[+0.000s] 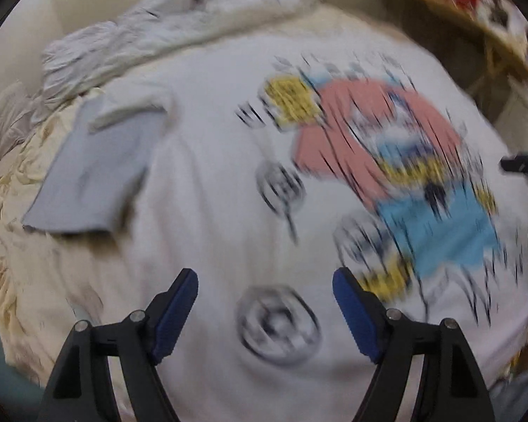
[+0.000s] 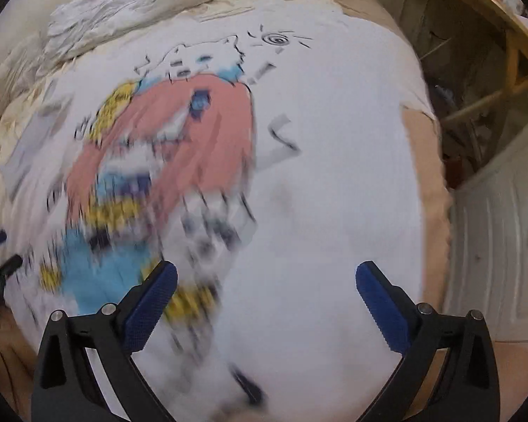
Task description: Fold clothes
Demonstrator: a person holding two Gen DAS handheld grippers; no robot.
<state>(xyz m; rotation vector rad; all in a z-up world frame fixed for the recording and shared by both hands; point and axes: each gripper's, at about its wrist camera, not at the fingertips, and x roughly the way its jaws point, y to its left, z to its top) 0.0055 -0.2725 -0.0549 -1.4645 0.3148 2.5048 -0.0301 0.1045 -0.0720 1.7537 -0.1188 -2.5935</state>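
Shirt (image 1: 211,183) spread flat | sleeve (image 1: 98,172) at left edge | left tool (image 1: 264,281) apart, empty | right tool (image 2: 265,274) apart, empty

1. The left wrist view looks steeply down between its own fingers (image 1: 193,302) onto the white printed T-shirt (image 1: 207,183), close above it, facing the crumpled bedding (image 1: 179,24).
2. The right wrist view looks down likewise, near the shirt's right side.
3. Both views share the pink, yellow and blue print (image 2: 179,140) and each catches the other gripper's tip at its edge.
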